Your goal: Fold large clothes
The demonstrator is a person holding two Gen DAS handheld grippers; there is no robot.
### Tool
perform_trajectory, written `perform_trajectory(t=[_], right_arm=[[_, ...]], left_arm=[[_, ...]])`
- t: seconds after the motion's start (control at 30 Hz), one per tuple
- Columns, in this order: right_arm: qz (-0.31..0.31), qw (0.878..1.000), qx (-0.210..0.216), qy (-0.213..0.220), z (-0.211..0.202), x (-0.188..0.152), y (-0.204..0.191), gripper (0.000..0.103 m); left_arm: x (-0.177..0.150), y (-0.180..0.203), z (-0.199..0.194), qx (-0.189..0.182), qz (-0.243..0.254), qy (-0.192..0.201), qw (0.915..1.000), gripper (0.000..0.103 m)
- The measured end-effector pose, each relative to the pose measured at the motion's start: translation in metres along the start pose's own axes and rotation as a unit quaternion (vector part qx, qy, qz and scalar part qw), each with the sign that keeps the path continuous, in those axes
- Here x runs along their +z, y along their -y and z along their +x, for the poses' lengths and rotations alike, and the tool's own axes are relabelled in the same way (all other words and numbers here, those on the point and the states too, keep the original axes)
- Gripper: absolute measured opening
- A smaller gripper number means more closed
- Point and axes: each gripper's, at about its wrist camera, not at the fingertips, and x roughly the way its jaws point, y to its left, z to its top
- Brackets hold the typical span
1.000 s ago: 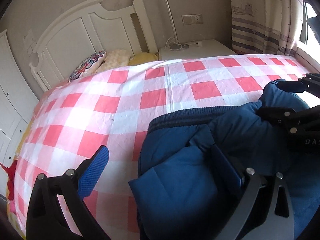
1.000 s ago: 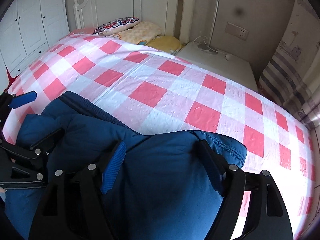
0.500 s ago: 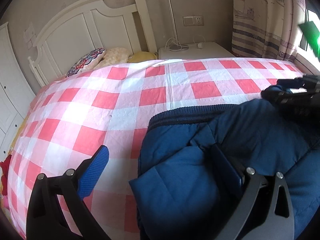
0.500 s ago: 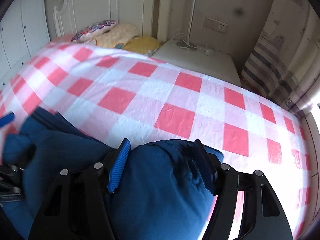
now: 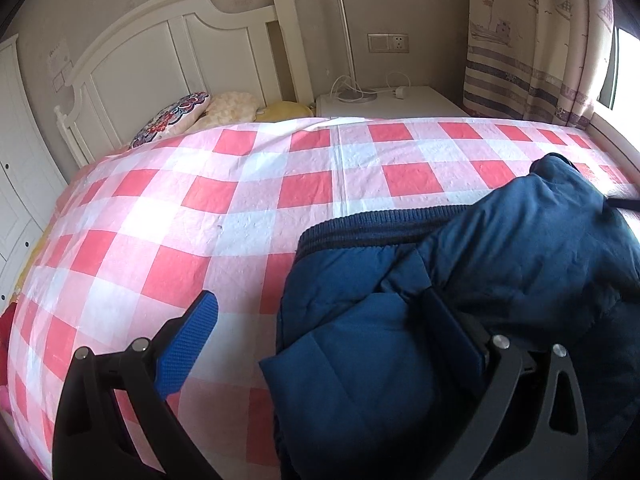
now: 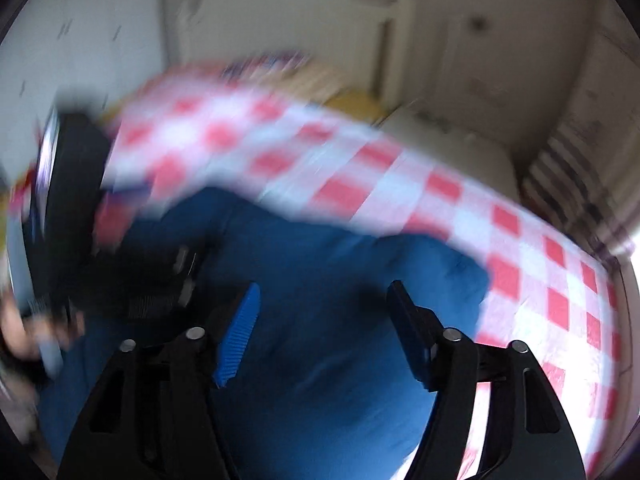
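A dark blue padded jacket (image 5: 460,300) lies bunched on the pink and white checked bedspread (image 5: 240,208), its ribbed hem facing the headboard. My left gripper (image 5: 320,328) is open, with its right finger resting on the jacket's fabric and its left finger over the bedspread. In the blurred right wrist view the jacket (image 6: 320,280) lies under my right gripper (image 6: 320,320), which is open and above the cloth. The left gripper's body (image 6: 72,208) shows at the left of that view.
A white headboard (image 5: 180,48) and pillows (image 5: 172,116) are at the far end of the bed. A white nightstand (image 5: 384,100) with a lamp stands beside it. Striped curtains (image 5: 532,48) hang at the right. White wardrobe doors (image 5: 16,152) are at the left.
My right gripper has lifted up and away from the jacket and swung fast, blurring its view; it has left the left wrist view. The left gripper has barely moved.
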Motion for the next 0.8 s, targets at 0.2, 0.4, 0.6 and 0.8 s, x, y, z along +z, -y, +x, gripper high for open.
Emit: perform_trajectory(t=[0.2, 0.4, 0.6, 0.8], right_arm=[[0.033, 0.999, 0.016, 0.026, -0.017, -0.011, 0.002, 0.083], [0.026, 0.996, 0.04, 0.08, -0.068, -0.038, -0.022, 0.084], [-0.022, 0.996, -0.011, 0.091, -0.064, -0.075, -0.067, 0.085], [-0.018, 0.997, -0.018, 0.074, -0.072, -0.073, -0.07, 0.085]], left_arm=[[-0.001, 0.004, -0.002, 0.017, 0.015, 0.004, 0.9997, 0.101], [-0.001, 0.005, -0.003, 0.013, 0.013, 0.002, 0.9998, 0.101], [-0.002, 0.003, -0.002, 0.014, 0.014, 0.004, 0.9998, 0.101], [-0.002, 0.004, -0.004, 0.019, 0.012, 0.006, 0.9997, 0.101]])
